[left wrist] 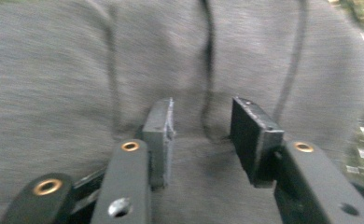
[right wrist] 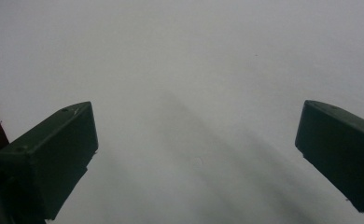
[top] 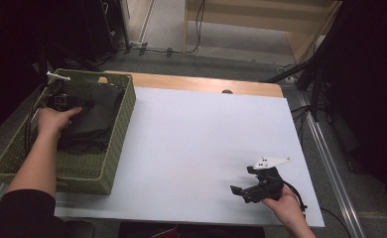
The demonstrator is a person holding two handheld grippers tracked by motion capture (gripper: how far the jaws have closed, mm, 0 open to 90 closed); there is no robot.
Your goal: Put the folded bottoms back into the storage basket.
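White sheeting covers the counter (top: 191, 148), where the right tool (top: 246, 191) idles with jaws spread wide and empty, while the left tool (left wrist: 203, 135), jaws parted and gripping nothing, presses down onto the dark grey garment (top: 97, 116) lying bundled in the green woven basket (top: 119, 126), apparently after dropping it there.

Place: recording lab or studio
Signs: black stands (top: 325, 59) and cables (top: 171, 49) on grey carpet, white-covered table (top: 201, 134) for staged work, dark surroundings
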